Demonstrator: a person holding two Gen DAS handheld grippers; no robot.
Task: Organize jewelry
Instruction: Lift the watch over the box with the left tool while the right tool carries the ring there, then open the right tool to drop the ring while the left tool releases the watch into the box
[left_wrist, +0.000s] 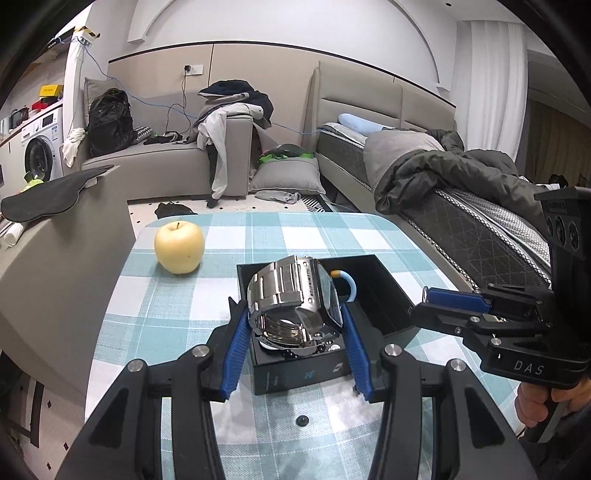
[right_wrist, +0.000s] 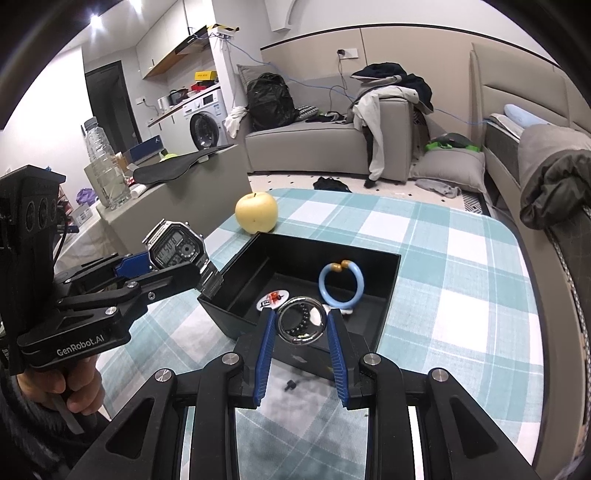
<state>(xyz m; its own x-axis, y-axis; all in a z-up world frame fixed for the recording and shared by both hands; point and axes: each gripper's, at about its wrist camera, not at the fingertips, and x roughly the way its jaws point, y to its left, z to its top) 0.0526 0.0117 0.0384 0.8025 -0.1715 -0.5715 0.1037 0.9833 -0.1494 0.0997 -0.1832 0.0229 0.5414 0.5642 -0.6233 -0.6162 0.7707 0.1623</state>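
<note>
My left gripper (left_wrist: 293, 314) is shut on a silver digital watch (left_wrist: 293, 295) with a metal band and holds it over the near left edge of an open black box (left_wrist: 384, 299). The right wrist view shows the watch (right_wrist: 175, 249) held above the box's left corner. My right gripper (right_wrist: 301, 325) is shut on a silver ring-shaped bangle (right_wrist: 302, 320), held over the front of the box (right_wrist: 384, 306). A light blue bangle with gold tips (right_wrist: 341, 286) and black beads lie inside the box. The right gripper (left_wrist: 424, 299) also shows at the box's right side.
A yellow apple (left_wrist: 180, 246) sits on the checked tablecloth (left_wrist: 155, 325) left of and beyond the box. A small black screw (right_wrist: 290, 384) lies on the cloth near my right fingers. A grey counter with a bottle (right_wrist: 105, 166) stands left; sofa and bed lie beyond.
</note>
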